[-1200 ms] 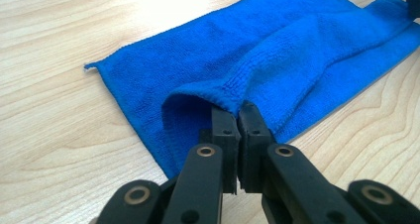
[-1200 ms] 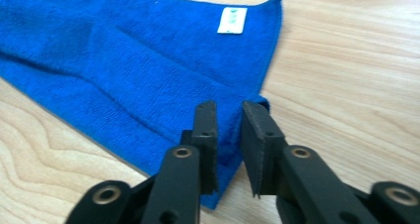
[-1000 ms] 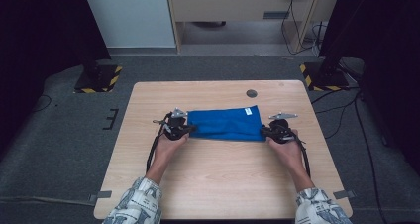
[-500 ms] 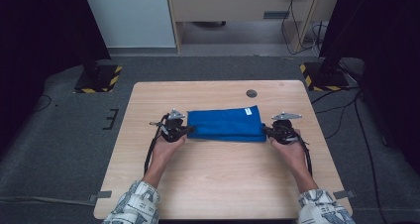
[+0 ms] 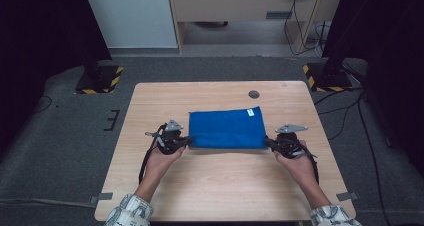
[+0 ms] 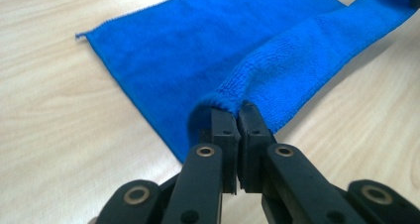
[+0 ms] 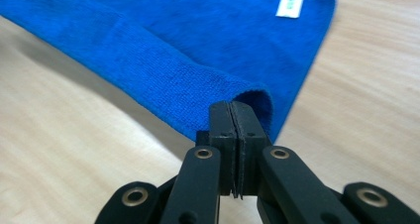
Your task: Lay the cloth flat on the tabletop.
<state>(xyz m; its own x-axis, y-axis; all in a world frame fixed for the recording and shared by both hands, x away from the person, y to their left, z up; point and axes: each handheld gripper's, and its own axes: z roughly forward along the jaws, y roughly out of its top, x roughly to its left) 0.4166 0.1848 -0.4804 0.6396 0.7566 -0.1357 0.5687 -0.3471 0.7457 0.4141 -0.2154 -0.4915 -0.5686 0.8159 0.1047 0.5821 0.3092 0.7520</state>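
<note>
Both grippers clamped on the blue cloth's near corners, near edge lifted.

Cloth sits mid-tabletop, white tag at its 1 o'clock corner, far part flat on the wood. Left gripper at the cloth's 8 o'clock corner, fingers pinched tight on fabric. Right gripper at the 4 o'clock corner, fingers likewise clenched on fabric. Near edge hangs between them just off the wood.

We see cloth: solid blue | its label: white | table: light wood grain | sleeves: patterned white-grey | hand-held gripper jaws: black
</note>
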